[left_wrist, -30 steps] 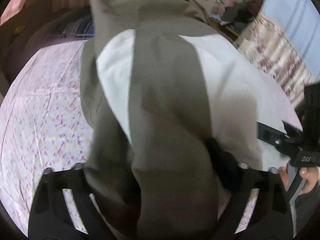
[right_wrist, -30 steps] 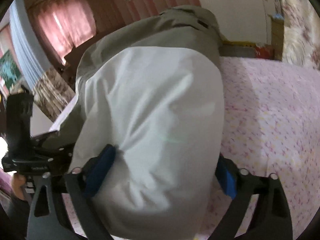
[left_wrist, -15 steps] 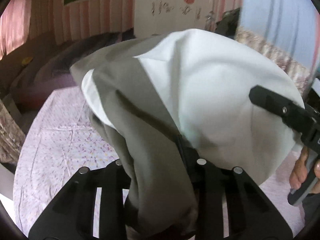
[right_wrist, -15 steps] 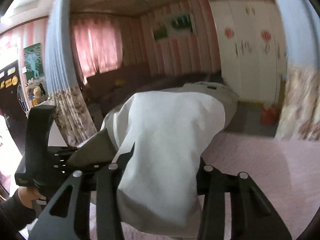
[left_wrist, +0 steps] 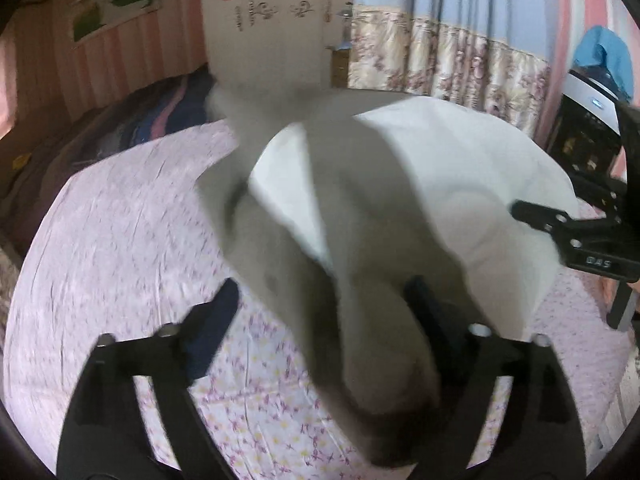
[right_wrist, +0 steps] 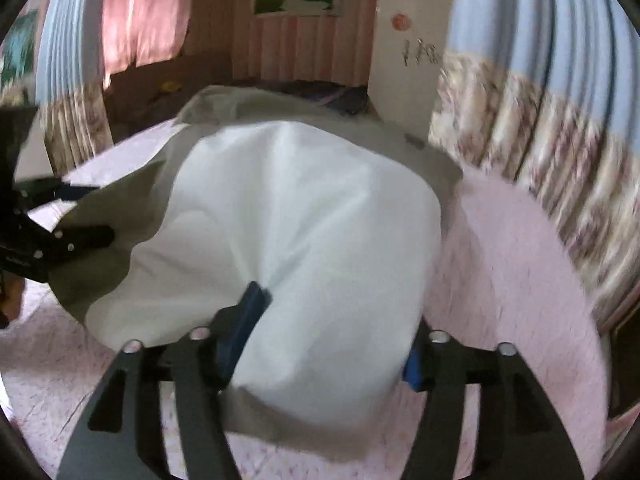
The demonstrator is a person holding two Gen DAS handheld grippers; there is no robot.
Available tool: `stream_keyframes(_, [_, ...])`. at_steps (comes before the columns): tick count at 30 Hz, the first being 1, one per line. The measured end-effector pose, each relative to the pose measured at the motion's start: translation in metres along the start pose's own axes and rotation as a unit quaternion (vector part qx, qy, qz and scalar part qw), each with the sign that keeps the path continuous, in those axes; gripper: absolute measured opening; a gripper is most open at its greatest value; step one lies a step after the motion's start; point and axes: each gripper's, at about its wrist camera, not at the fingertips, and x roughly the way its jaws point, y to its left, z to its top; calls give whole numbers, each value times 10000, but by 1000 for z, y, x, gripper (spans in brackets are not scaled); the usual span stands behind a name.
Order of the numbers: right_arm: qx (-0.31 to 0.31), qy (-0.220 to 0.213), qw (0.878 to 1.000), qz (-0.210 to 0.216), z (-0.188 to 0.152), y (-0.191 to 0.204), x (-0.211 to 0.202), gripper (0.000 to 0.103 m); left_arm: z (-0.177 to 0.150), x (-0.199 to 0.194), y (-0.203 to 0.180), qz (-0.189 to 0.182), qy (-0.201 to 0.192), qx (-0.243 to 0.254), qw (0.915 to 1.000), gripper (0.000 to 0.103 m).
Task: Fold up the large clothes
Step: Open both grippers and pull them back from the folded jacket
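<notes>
A large grey garment with white lining lies in a heap over the pink floral bed sheet. My left gripper is open, its fingers spread wide, with the garment's grey fold hanging between them. My right gripper is also open, with the white lining bulging between its blue-padded fingers. Each gripper shows in the other's view: the right one at the right edge, the left one at the left edge. The picture is blurred by motion.
The bed sheet spreads around the garment. Floral and blue curtains hang behind the bed. Dark bedding is piled at the far left. A white wall with stickers stands at the back.
Both grippers have opened from their shut grip on the garment. The garment has dropped lower onto the bed and the views have swung toward the curtains.
</notes>
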Motion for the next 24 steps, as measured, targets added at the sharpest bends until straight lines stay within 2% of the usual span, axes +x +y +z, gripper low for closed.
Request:
stream_keyframes(1, [-67, -116, 9997, -208, -2, 0, -5, 96, -3, 0, 1, 10, 37, -65, 10000, 99])
stream_keyframes(2, [-200, -215, 9988, -395, -5, -1, -8, 98, -7, 3, 2, 9, 103, -130, 9999, 99])
stream_keyframes(6, [-234, -174, 9989, -365, -13, -14, 0, 100, -16, 21, 14, -14, 313, -244, 9992, 100])
stream_keyframes(9, [-66, -131, 9993, -356, -10, -21, -5, 101, -21, 24, 17, -11, 271, -308, 9992, 100])
stream_keyframes(11, [196, -163, 9992, -314, -4, -19, -20, 101, -21, 12, 18, 101, 161, -395, 9990, 100])
stream_keyframes(15, [705, -588, 9946, -478, -3, -9, -53, 101, -23, -27, 22, 363, -151, -496, 9980, 100])
stream_keyframes(20, [1083, -339, 9904, -785, 0, 9, -59, 101, -23, -55, 22, 823, -186, -656, 9943, 100])
stream_keyframes(22, [1239, -289, 9895, -692, 3, 15, -63, 101, -22, -62, 24, 865, -179, -707, 9936, 100])
stream_keyframes(24, [1491, -315, 9863, -634, 5, 15, -68, 101, -24, -72, 24, 739, -217, -779, 9940, 100])
